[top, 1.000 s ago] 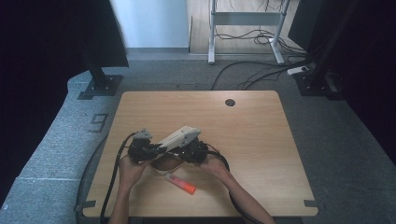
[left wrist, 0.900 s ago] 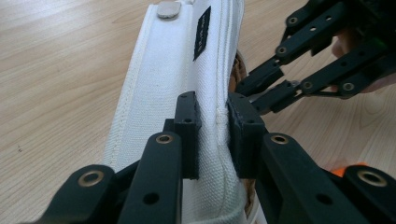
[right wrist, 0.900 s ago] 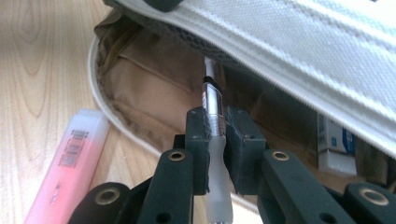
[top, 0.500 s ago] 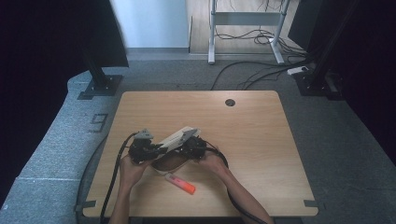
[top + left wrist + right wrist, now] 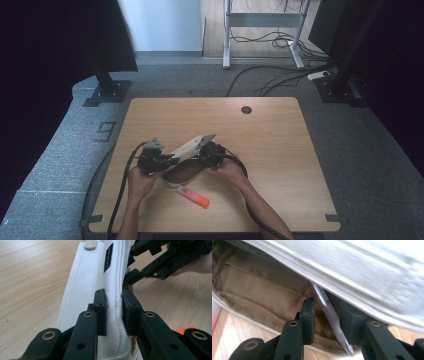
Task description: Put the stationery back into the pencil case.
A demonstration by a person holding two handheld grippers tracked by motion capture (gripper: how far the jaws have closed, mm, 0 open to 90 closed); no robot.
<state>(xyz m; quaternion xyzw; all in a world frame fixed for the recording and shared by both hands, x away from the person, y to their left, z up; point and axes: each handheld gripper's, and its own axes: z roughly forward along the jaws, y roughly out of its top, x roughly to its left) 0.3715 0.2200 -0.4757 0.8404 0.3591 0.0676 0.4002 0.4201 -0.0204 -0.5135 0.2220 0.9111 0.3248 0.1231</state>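
Left claw [image 5: 113, 312]: you have it clamped on the white pencil case's [image 5: 85, 290] flap.
Right claw [image 5: 327, 320]: parting, jaws just opening, pen [image 5: 329, 315] loose between them.
Highlighter [image 5: 192, 196]: near counter's [image 5: 280, 145] front edge.

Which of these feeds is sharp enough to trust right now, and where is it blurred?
Left gripper view: sharp on the white pouch and the pads. Right gripper view: soft, the pen and pouch flap smeared by motion. High view: table evenly lit, dark at both sides, the orange highlighter small but clear.

We see the slim silver pen [image 5: 331, 315] blurred, its upper end hidden under the white canvas pouch flap [image 5: 362, 277]; the flap's far part blurs too.
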